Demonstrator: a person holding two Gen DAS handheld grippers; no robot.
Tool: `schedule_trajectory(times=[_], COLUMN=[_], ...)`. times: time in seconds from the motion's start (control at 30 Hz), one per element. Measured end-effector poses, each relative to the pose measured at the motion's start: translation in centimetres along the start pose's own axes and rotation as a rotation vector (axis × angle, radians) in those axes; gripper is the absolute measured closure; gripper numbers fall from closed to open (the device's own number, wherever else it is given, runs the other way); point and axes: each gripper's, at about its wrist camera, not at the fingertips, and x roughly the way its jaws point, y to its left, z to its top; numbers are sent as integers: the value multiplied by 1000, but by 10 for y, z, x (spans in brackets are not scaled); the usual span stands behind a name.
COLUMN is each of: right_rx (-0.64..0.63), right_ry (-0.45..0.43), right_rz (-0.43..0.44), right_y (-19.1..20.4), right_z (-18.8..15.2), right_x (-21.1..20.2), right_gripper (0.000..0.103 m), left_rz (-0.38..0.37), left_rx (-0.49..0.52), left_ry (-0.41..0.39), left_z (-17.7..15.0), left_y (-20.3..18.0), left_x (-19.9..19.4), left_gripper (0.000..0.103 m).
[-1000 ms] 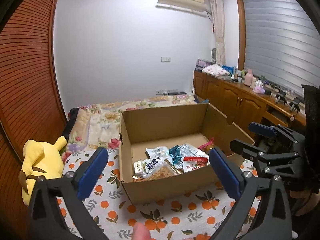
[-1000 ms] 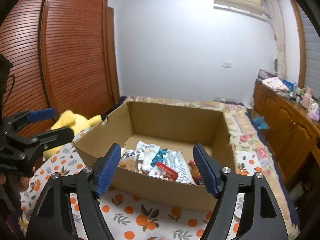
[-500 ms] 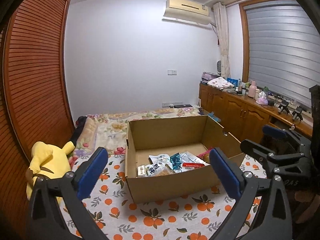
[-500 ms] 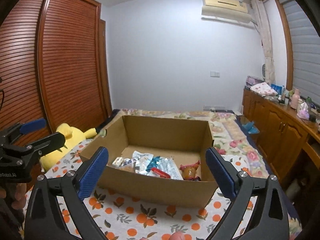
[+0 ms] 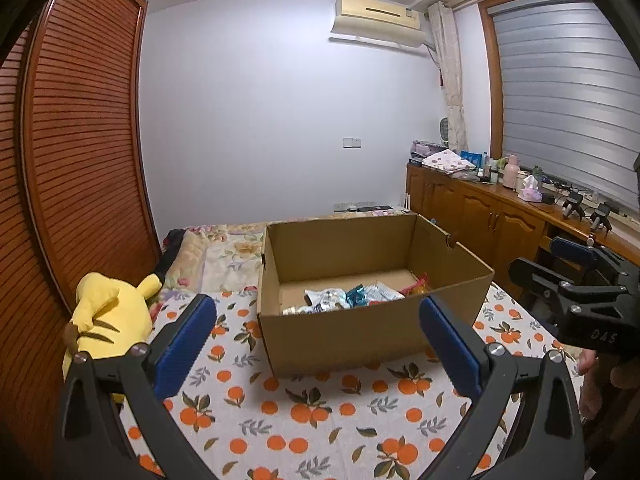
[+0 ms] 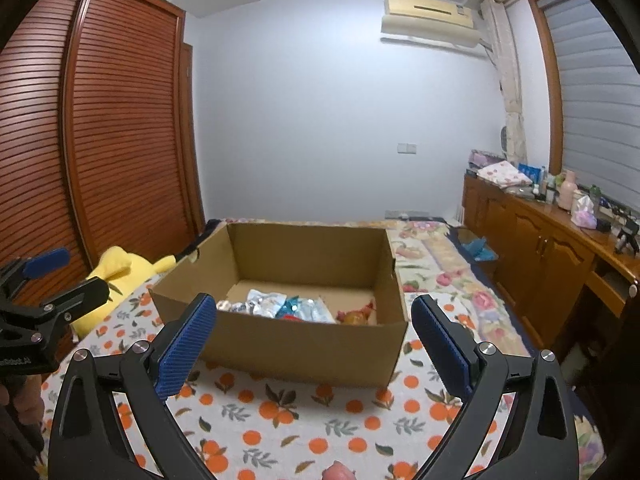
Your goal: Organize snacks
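An open cardboard box (image 5: 340, 336) stands on an orange-print cloth (image 5: 304, 420); it also shows in the right wrist view (image 6: 300, 348). Several snack packets (image 5: 344, 298) lie on its floor, silver, teal and red ones (image 6: 288, 308). My left gripper (image 5: 318, 344) is open and empty, held back from the box's near wall. My right gripper (image 6: 312, 340) is open and empty, also short of the box. Each gripper shows at the edge of the other's view, the right gripper (image 5: 576, 280) and the left gripper (image 6: 44, 280).
A yellow plush toy (image 5: 108, 312) lies left of the box. A floral bedspread (image 6: 432, 256) lies behind it. A wooden slatted wardrobe (image 5: 76, 168) runs along the left. A wooden sideboard (image 6: 560, 248) with bottles stands at the right.
Both grippers have pulled back and risen away from the box, which now looks smaller and farther. The right gripper's jaws have opened wider. The snacks stay in the box.
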Motion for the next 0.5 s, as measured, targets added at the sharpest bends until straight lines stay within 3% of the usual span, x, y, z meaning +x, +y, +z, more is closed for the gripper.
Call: schedule_trajectory(times=[0.5], right_rx=[-10], right_ry=[-1], right_rz=[-10], right_y=[5], right_z=[-25], right_x=[-25], right_gripper=[3], left_rz=[18], left_rx=[-36], left_ry=[41], left_z=[-32], left_y=[0], left_x=[-8], left_gripper=[1])
